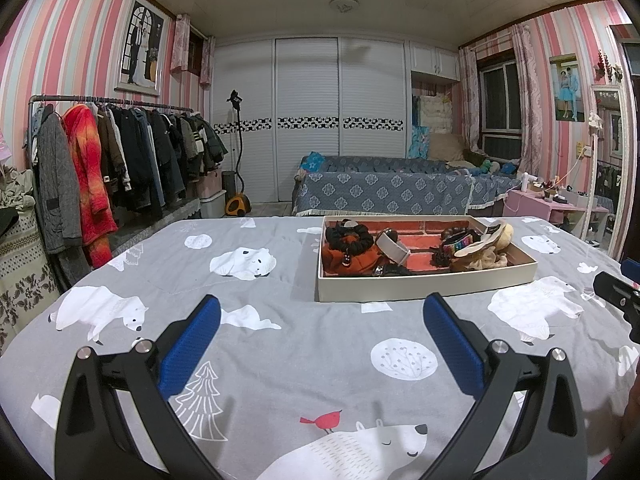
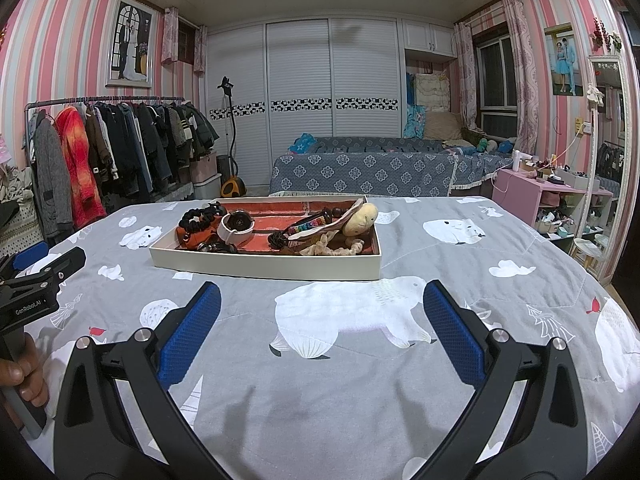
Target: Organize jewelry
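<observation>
While the grey bedsheet (image 1: 304,344) printed with white polar bears spreads across the whole bed in both views, a shallow white box (image 1: 424,286) with a red brick-patterned floor sits on it toward the far side, right of centre in the left wrist view and left of centre in the right wrist view. Inside the box lies the jewelry and hair things: an orange cloth piece (image 1: 352,258) at the near left with a black scrunchie (image 1: 349,236) on it, a white band (image 1: 394,248) near the middle, a beaded bracelet with coloured stripes (image 1: 460,245) to the right, a yellow plush ornament (image 2: 360,218) at the far right, and a beige scrunchie (image 2: 332,249) along the near right wall.

Left tongs (image 1: 320,344) hover above the sheet on the near side of the box, blue pads wide apart and holding nothing. Right tongs (image 2: 320,332) hover likewise near the box, also spread apart and empty. A hand (image 2: 24,376) grips the left handle at the left edge of the right wrist view.
</observation>
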The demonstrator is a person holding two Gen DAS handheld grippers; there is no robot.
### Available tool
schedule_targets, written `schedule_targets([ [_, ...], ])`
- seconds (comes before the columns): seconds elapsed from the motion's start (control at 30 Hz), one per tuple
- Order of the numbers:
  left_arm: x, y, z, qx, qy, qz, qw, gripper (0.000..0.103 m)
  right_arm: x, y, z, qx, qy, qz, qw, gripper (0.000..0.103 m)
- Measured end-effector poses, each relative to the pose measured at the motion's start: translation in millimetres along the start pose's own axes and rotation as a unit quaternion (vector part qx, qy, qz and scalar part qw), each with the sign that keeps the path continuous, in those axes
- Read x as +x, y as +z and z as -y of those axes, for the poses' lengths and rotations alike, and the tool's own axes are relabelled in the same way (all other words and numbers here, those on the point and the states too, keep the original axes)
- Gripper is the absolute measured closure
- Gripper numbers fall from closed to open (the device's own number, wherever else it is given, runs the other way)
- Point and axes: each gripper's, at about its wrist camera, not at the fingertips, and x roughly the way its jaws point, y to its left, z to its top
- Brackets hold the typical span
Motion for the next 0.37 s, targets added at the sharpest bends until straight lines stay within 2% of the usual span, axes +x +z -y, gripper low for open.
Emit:
schedule_targets([
  [0.37,-1.4,0.8,-0.4,-0.007,-0.001,0.0,1.0,0.004,-0.2,0.3,-0.4,0.0,0.0,0.0,1.0,0.005],
])
